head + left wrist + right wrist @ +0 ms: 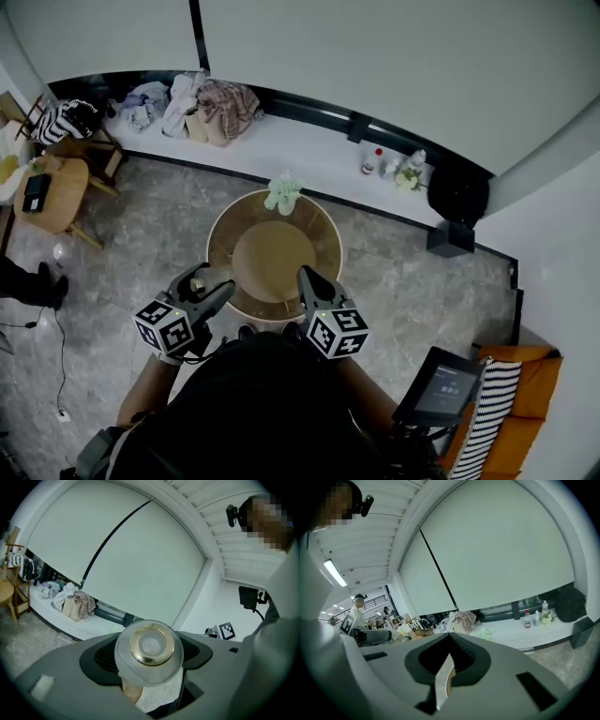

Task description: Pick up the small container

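Clamped in left tongs, by round bench's 8 o'clock rim: small container, clear, gold-capped. Looks light, rigid, slick, likely breakable; best gripped across body below cap. Nearly closed, empty: right tongs.

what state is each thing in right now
small container, clamped between the left jaws, gold-ringed top facing the camera
left hand-held gripper, shut on the small container
right hand-held gripper, jaws almost together, nothing between them
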Demonstrator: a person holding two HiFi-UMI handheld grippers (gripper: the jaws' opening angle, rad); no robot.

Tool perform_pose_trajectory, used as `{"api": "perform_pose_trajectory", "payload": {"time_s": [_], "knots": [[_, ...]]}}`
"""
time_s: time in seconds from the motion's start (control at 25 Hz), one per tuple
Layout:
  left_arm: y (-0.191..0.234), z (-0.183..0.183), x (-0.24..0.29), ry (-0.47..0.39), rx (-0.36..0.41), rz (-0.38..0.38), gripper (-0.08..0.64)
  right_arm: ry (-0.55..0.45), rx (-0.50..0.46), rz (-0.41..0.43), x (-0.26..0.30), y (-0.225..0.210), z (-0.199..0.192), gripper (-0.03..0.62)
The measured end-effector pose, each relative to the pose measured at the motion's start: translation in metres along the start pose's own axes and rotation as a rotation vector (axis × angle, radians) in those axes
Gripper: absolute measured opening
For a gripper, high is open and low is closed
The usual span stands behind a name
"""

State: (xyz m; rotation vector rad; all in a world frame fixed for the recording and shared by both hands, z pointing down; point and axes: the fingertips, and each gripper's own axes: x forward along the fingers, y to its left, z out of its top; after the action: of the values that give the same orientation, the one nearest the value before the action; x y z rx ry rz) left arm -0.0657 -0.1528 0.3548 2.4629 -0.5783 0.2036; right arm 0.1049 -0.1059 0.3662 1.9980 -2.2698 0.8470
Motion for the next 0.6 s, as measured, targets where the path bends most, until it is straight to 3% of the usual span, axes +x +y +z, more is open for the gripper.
{"api": "perform_pose_trajectory", "payload": {"time_s": [0.2,0.48,0.6], "knots": [[0.002,0.019,-0.006,-0.023,0.063,-0.02,0.337,-0.04,-0.062,0.02,0.002,0.008,0.018,0.006],[0.003,0.01,-0.01,-0.022,-0.015,-0.008,0.337,-0.043,-0.098,0.037,-0.006,0.015,0.023,0.006],[0.004,0.0,-0.009,-0.003,-0.013,-0.009,0.337,-0.043,-0.11,0.06,-0.006,0.021,0.021,0.006]]}}
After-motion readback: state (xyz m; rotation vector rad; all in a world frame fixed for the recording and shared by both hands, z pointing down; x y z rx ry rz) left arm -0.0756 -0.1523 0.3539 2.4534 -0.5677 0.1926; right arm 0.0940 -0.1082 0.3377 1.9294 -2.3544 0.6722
